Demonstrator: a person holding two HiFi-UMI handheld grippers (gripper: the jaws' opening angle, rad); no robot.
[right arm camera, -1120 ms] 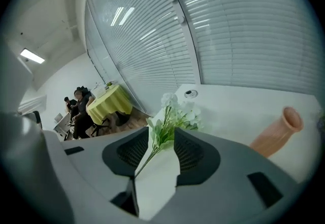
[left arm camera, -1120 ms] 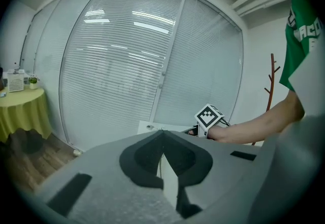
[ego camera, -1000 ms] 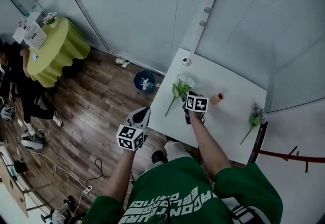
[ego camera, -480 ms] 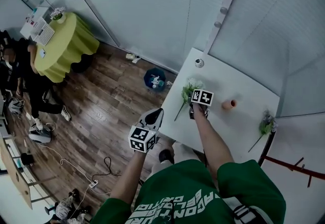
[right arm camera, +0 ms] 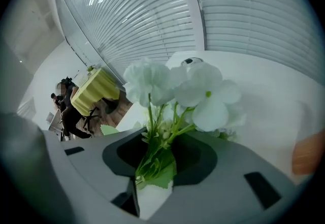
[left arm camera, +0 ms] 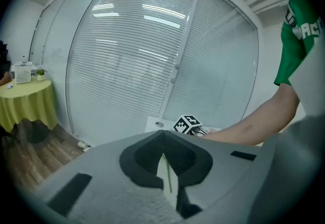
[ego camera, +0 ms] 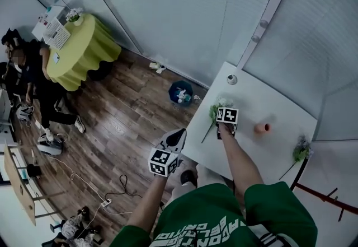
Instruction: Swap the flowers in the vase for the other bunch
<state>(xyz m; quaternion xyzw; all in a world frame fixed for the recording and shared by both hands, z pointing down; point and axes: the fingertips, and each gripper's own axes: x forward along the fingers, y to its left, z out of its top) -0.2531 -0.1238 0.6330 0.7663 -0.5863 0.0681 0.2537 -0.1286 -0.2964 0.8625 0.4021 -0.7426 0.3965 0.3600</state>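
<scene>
Right gripper point(right arm camera: 152, 169) jaws have just been closing. They're narrow now and pinching the leafy stems of the white flowers point(right arm camera: 177, 86), which lie on the table point(ego camera: 279, 111) near the orange vase point(ego camera: 262, 127). The purple bunch point(ego camera: 301, 150) sits well off on the vase's other side. Left gripper point(ego camera: 177, 136) is closed on nothing, way off from the vase.

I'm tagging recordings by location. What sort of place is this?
Probably an office or meeting area: walls of white slatted blinds, a wood-plank floor, and a round table under a yellow cloth.
</scene>
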